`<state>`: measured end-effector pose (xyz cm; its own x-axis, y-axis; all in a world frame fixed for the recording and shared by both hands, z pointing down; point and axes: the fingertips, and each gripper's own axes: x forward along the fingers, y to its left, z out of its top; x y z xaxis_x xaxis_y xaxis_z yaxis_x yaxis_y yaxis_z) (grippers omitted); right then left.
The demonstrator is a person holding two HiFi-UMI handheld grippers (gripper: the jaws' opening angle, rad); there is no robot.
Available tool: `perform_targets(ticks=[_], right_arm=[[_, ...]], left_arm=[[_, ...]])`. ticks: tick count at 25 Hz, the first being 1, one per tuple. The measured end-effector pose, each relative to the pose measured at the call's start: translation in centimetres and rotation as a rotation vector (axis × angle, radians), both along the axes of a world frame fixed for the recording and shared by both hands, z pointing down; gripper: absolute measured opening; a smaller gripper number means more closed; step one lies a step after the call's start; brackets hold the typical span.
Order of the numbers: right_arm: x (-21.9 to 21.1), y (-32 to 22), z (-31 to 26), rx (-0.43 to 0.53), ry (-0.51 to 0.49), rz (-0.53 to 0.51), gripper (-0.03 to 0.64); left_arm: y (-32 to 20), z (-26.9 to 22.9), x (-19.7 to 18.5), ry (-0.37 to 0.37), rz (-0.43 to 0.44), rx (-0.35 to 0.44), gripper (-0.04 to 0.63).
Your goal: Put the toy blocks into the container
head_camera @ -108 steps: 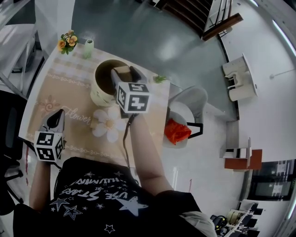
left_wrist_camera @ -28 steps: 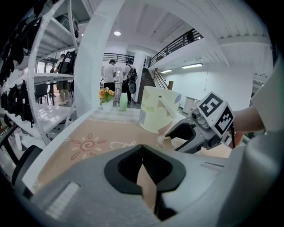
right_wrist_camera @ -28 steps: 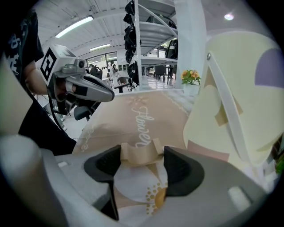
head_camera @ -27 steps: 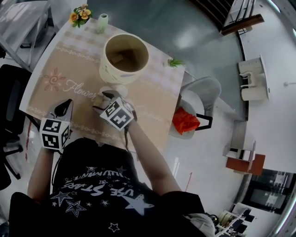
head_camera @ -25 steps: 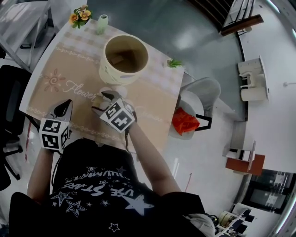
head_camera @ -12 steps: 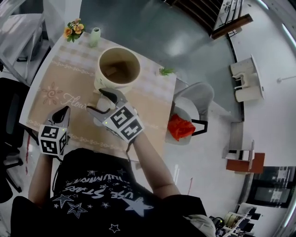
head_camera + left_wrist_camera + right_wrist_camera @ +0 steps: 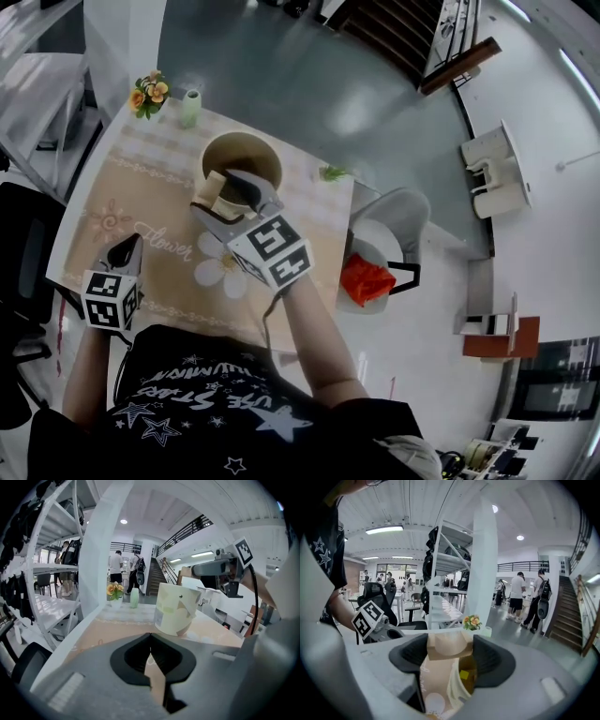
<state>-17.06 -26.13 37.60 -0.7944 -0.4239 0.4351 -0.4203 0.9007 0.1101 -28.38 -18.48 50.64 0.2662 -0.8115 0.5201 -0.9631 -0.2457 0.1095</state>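
Observation:
A cream round container [image 7: 246, 137] stands on the patterned table [image 7: 141, 211]. My right gripper [image 7: 217, 193] is up in the air at the container's near rim, shut on a tan wooden block [image 7: 217, 182]. In the right gripper view the block [image 7: 449, 645] sits clamped between the jaws, above the container [image 7: 452, 686], and a yellow block [image 7: 465, 674] lies inside it. My left gripper [image 7: 129, 246] hangs low at the table's near left edge, its jaws shut and holding nothing. From the left gripper [image 7: 150, 635] view the container [image 7: 176, 611] stands ahead.
A small flower pot [image 7: 142, 92] and a pale green bottle [image 7: 190, 105] stand at the table's far corner. A white flower print [image 7: 220, 267] marks the cloth. A grey chair with a red cloth [image 7: 366, 278] is right of the table, a black chair [image 7: 19, 253] left.
My right gripper has risen from the table with the block and moved up to the container's rim. The left gripper has stayed near the front edge.

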Motion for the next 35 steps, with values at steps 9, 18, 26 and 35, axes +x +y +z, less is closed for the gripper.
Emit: perform_targets(ticks=[9,18,26,35], right_arm=[[5.0,-6.7,1.0,0.008,0.051,0.269,0.301],[6.6,-8.5,3.8,-0.042,0.12,0.379,0.301],[6.3,-8.3,3.4,-0.024,0.105,0.393,0.313],[7.6,-7.1,2.4,-0.022,0.046,0.414,0.313]], left_arm=[[-1.4,0.7,-0.8,0.019,-0.017,-0.012,0.011],[-1.6,1.7,-0.9,0.026,-0.014,-0.035,0.011],[-1.9,1.6,-1.2,0.032,-0.013,-0.028,0.011],[-1.6,1.3,0.1,0.031,0.004,-0.018,0.011]])
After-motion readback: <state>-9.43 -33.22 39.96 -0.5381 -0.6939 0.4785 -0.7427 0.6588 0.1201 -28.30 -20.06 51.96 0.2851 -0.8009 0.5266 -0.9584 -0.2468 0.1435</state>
